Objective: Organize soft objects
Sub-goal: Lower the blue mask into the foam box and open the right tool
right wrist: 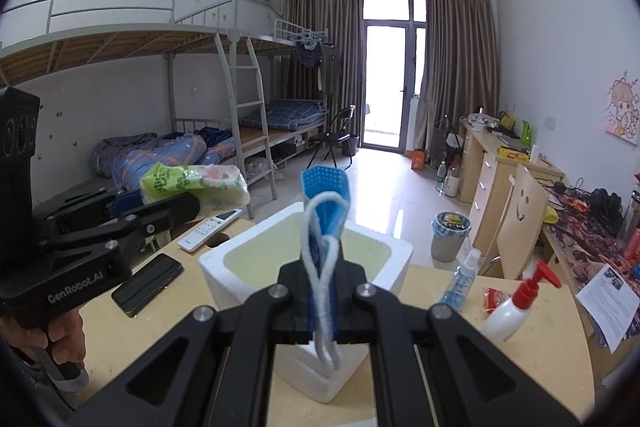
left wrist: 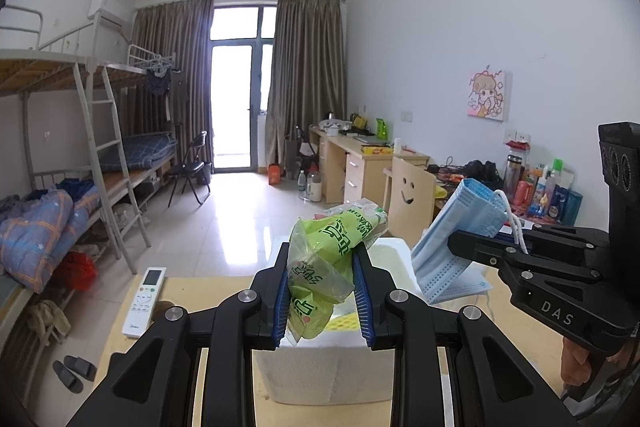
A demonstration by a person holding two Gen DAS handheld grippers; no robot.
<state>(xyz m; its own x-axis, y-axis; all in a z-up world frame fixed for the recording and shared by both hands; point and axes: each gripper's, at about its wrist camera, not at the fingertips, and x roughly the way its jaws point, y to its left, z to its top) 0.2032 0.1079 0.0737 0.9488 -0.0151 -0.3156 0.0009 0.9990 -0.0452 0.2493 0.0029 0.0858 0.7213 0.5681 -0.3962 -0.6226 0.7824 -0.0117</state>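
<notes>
My left gripper (left wrist: 322, 291) is shut on a green tissue pack (left wrist: 320, 267), whose crinkled plastic bulges up between the blue pads. In the right wrist view the same tissue pack (right wrist: 196, 187) shows at the left in the left gripper (right wrist: 160, 205). My right gripper (right wrist: 325, 283) is shut on a stack of blue face masks (right wrist: 326, 203), white ear loops hanging toward the camera. From the left wrist view the face masks (left wrist: 456, 239) hang at the right gripper (left wrist: 460, 247). A white foam box (right wrist: 312, 267) stands open on the table just below both grippers; it shows as the foam box (left wrist: 328, 367) under the left fingers.
On the wooden table (right wrist: 520, 359) lie a white remote (left wrist: 144, 301), a black phone (right wrist: 148, 283), a small spray bottle (right wrist: 460, 281), a red-capped pump bottle (right wrist: 516, 307) and a red wrapper. A smiley-faced chair (right wrist: 520, 223), a bin (right wrist: 450, 235), bunk beds and cluttered desks stand beyond.
</notes>
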